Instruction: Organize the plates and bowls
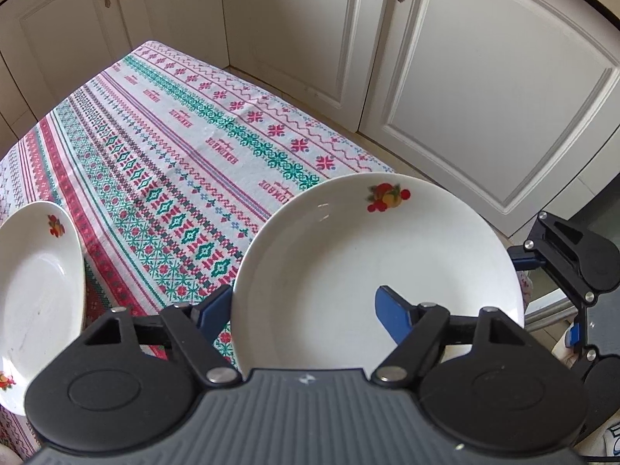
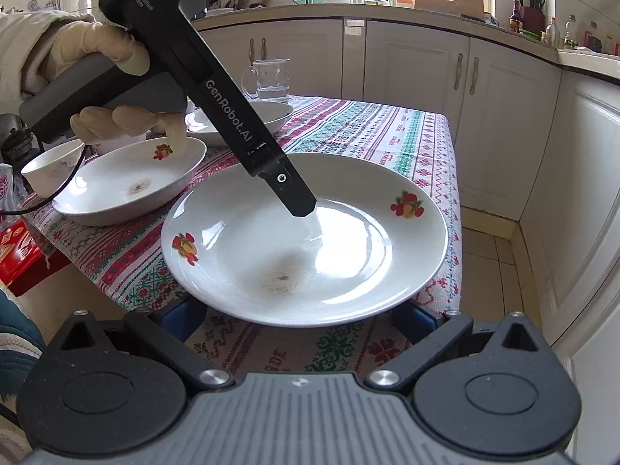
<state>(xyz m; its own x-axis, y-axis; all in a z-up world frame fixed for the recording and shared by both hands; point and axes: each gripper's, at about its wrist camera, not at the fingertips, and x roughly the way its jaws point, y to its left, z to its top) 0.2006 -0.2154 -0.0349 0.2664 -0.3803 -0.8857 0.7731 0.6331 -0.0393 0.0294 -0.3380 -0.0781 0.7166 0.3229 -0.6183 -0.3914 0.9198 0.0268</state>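
A white deep plate [image 1: 348, 271] [image 2: 302, 263] with fruit decals lies near the corner of the patterned tablecloth [image 1: 174, 135]. My left gripper [image 1: 302, 310] straddles its rim, jaws apart: one blue pad sits against the outside of the rim and the other rests inside the dish. In the right wrist view one left finger [image 2: 298, 201] reaches into the plate, held by a gloved hand [image 2: 116, 50]. My right gripper [image 2: 300, 317] [image 1: 550, 294] stands open at the plate's opposite rim, its pads low on either side. A second decal plate [image 1: 35, 283] [image 2: 128, 182] lies close by.
A small white bowl [image 2: 50, 166], another plate [image 2: 267, 114] and a glass pitcher [image 2: 271, 81] stand further along the table. Cream cabinets [image 1: 484, 97] run close past the table's corner. A red box [image 2: 19, 255] lies below the table edge at left.
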